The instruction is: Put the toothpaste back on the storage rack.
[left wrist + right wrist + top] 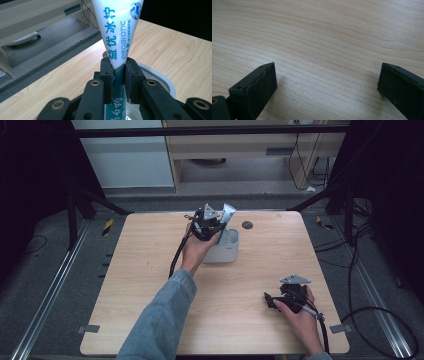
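A white and teal toothpaste tube (117, 32) stands upright between the jaws of my left gripper (118, 68), which is shut on its lower part. In the high view that left gripper (212, 222) hovers over a white cup-like holder (225, 251) at the table's far middle, with the tube (228, 213) sticking up beside it. The holder's rim (160, 80) shows just behind the jaws. My right gripper (272, 301) rests low near the table's front right, its jaws wide apart over bare wood (327, 75) with nothing between them.
The wooden table (150, 310) has a small dark round hole (247, 225) near its far edge, right of the holder. Black frame legs stand at both far corners. Cables lie on the floor at the right.
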### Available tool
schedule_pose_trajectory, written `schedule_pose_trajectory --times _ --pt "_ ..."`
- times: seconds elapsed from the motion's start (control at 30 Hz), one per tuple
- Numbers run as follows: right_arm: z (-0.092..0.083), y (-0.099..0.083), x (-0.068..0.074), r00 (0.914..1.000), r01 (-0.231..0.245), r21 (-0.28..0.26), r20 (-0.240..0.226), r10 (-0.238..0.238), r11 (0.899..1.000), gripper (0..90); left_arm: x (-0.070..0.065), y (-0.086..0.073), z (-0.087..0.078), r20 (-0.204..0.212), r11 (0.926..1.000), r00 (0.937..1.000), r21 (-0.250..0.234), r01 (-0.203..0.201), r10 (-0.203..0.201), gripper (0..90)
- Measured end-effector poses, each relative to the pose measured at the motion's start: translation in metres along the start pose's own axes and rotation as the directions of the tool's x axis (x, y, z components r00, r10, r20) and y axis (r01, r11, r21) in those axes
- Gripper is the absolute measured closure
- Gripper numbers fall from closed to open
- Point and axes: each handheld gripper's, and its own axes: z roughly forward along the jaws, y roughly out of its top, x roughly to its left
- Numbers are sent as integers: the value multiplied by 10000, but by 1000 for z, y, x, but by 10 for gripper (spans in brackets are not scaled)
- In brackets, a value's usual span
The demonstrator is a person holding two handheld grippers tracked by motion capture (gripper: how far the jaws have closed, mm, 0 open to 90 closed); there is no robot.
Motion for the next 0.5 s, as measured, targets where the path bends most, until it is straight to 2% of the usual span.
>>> schedule_pose_trajectory --times 0.5 --pt "0 0 0 10000 2 4 -2 -2 10000 25 -2 -4 1 10 9999 10000 109 -29 29 780"
